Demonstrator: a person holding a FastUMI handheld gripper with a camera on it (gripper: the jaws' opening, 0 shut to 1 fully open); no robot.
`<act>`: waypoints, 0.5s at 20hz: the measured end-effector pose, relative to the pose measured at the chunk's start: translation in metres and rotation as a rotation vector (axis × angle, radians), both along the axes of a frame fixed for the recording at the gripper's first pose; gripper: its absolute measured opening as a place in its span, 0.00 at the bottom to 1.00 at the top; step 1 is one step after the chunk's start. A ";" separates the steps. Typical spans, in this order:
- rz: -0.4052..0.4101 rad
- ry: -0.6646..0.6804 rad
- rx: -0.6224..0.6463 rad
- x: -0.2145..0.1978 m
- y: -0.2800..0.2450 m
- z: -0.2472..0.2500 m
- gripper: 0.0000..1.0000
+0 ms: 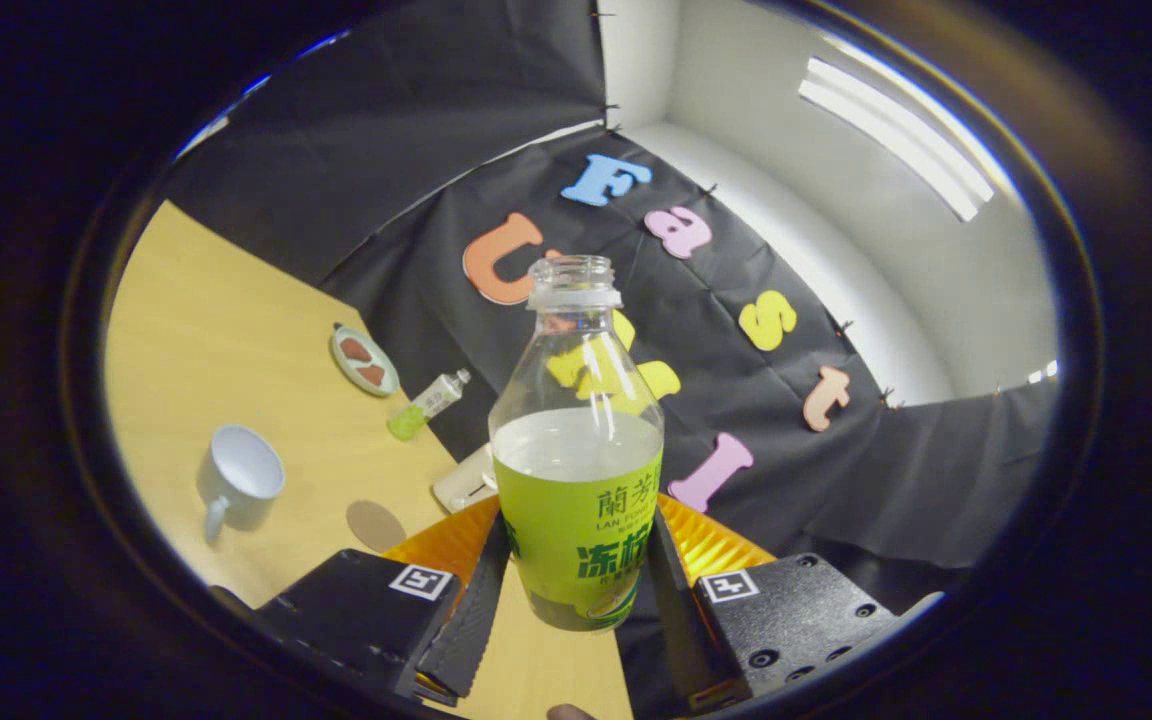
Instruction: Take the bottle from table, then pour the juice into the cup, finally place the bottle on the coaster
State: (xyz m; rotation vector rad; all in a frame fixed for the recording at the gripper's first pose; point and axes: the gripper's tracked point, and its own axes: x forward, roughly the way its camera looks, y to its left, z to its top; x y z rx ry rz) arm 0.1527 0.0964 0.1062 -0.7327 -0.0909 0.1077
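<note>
Gripper view, looking forward along the tongs (576, 590): their two fingers (476, 605) press on either side of a clear plastic bottle (578, 450), pinching it low on its green-labelled body. The bottle is lifted off the desk (226, 320), and the whole scene sits tilted behind it.

The bottle is uncapped, its threaded neck open at the top. Pale juice fills it to a little above the label, roughly half its height, so it is likely moderately light, with liquid that will slosh as it tips. The thin plastic wall probably gives under pressure, and the glossy label may be slick; holding it low on the label, as now, looks sensible, though a hard squeeze could push juice upward. With no cap on, any quick tilt could spill.

The label carries white Chinese characters with "LAN FONG" in small Latin letters beneath; larger dark green characters below are partly hidden by the fingers. Small square black-and-white marker tags sit on the gripper body to each side.

Just behind the bottle lies a small white object (466, 480) I cannot identify. To the left, on the desk, a round brown coaster (375, 524) lies flat, and just beyond it stands a white cup (239, 482), empty, with its handle toward the camera. Farther off, a second small bottle (428, 404) lies on its side, next to a small dish (364, 360) with brown pieces on it.
</note>
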 end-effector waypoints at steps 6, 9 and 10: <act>0.108 0.086 0.338 0.015 0.005 0.042 0.76; 0.142 0.092 0.451 0.036 0.015 0.064 0.76; 0.158 0.099 0.484 0.042 0.022 0.065 0.76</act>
